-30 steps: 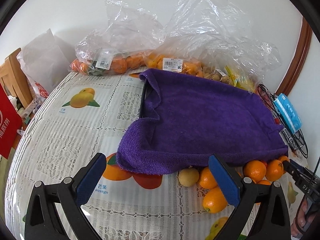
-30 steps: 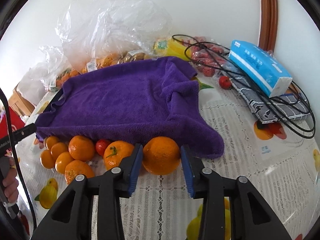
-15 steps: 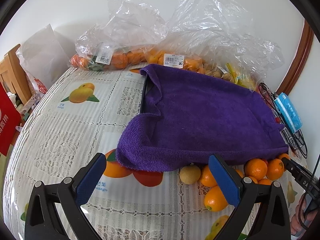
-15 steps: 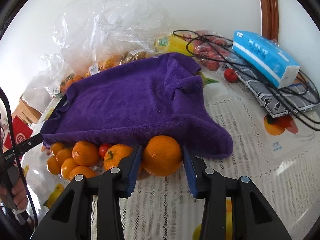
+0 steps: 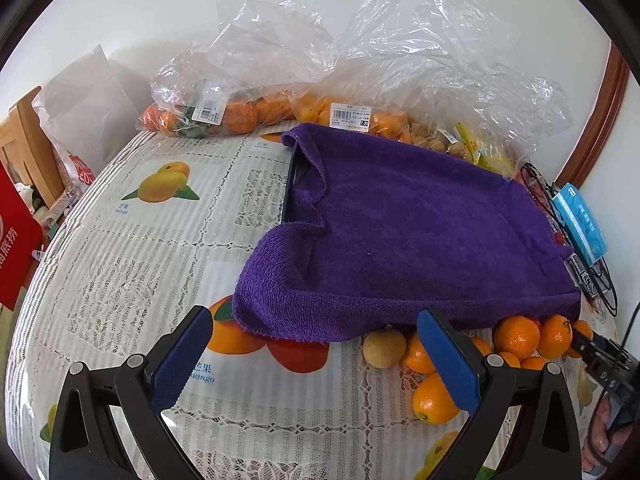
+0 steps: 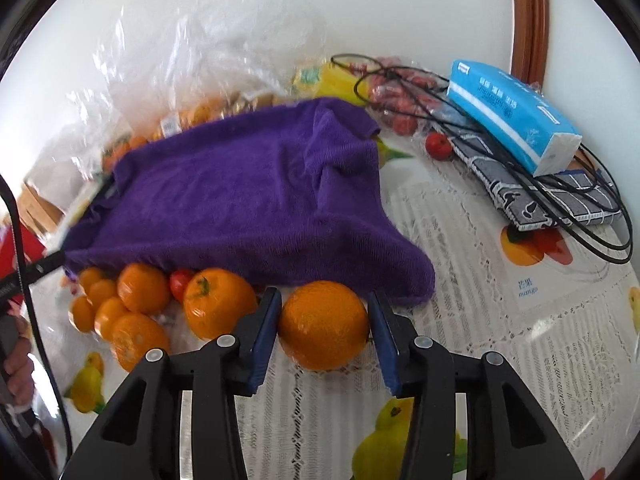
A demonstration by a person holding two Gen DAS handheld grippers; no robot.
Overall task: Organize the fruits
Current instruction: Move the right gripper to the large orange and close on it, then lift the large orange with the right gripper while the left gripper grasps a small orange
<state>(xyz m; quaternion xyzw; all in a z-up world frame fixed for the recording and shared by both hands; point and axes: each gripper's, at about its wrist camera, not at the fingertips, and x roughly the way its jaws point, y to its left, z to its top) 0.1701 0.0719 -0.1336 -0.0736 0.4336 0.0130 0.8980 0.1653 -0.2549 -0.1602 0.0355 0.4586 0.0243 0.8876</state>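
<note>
My right gripper [image 6: 323, 322] is shut on a large orange [image 6: 323, 325] and holds it just in front of the purple towel [image 6: 256, 196]. Several smaller oranges [image 6: 140, 288] and a small tomato [image 6: 180, 280] lie loose at the towel's front edge, to the left of the held orange. My left gripper [image 5: 316, 350] is open and empty above the tablecloth, in front of the towel's near left corner [image 5: 280, 300]. In the left wrist view the loose oranges [image 5: 516, 336] and a pale yellow fruit [image 5: 384, 347] lie by its right finger.
The towel covers a dark tray [image 5: 289, 184]. Plastic bags of oranges [image 5: 240, 114] and other fruit line the wall. A blue tissue pack [image 6: 512, 116], black cables [image 6: 560, 200], a patterned cloth and a red tomato [image 6: 439, 145] lie at right. A red box [image 5: 16, 236] stands left.
My right gripper has lifted and tilted with the large orange in it, and its view is now blurred. My left gripper has drifted slightly and stays open.
</note>
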